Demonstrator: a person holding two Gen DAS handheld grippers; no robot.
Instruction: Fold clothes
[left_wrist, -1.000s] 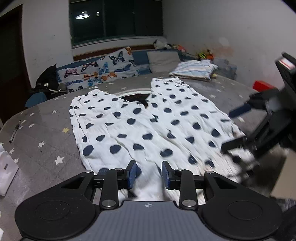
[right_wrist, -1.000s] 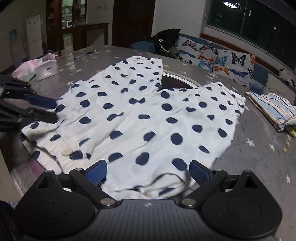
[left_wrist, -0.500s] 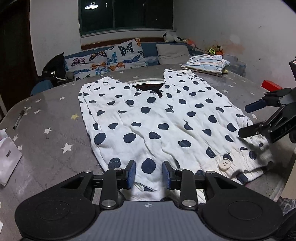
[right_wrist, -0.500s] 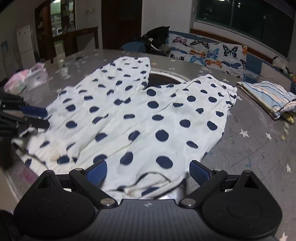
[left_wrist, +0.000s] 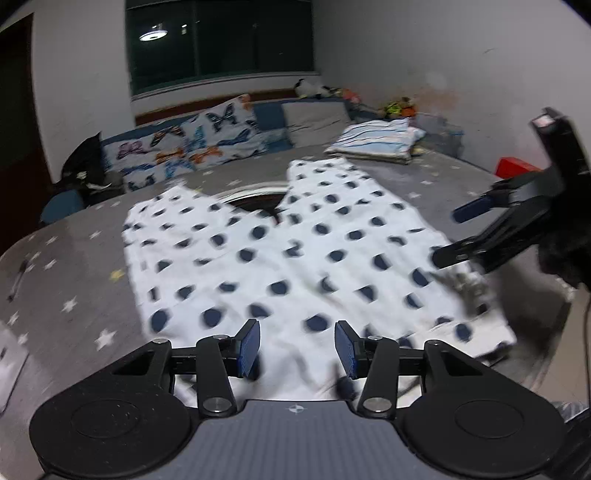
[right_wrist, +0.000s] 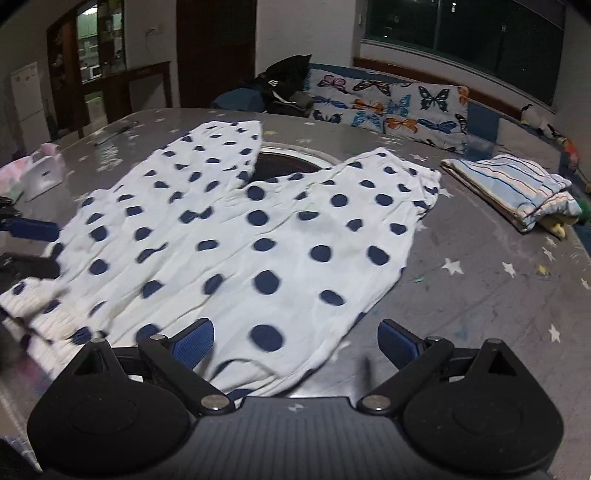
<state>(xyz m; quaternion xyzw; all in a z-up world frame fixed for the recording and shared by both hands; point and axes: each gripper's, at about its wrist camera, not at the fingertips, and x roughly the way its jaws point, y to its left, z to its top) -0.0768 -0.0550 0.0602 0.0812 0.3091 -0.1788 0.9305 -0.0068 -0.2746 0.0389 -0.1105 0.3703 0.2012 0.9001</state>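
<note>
Trousers (left_wrist: 295, 258), white with navy dots, are lying spread flat on the grey starred table (left_wrist: 74, 280), waistband at the near edge and both legs running away toward twelve o'clock, so the long axis is pointing straight ahead of both claws. Left gripper (left_wrist: 297, 349) is hovering with pads apart over the waistband's middle, holding nothing, while the right gripper (right_wrist: 295, 341) is sitting wide apart and empty over the right hip corner, the outer seam trailing off toward one o'clock.
</note>
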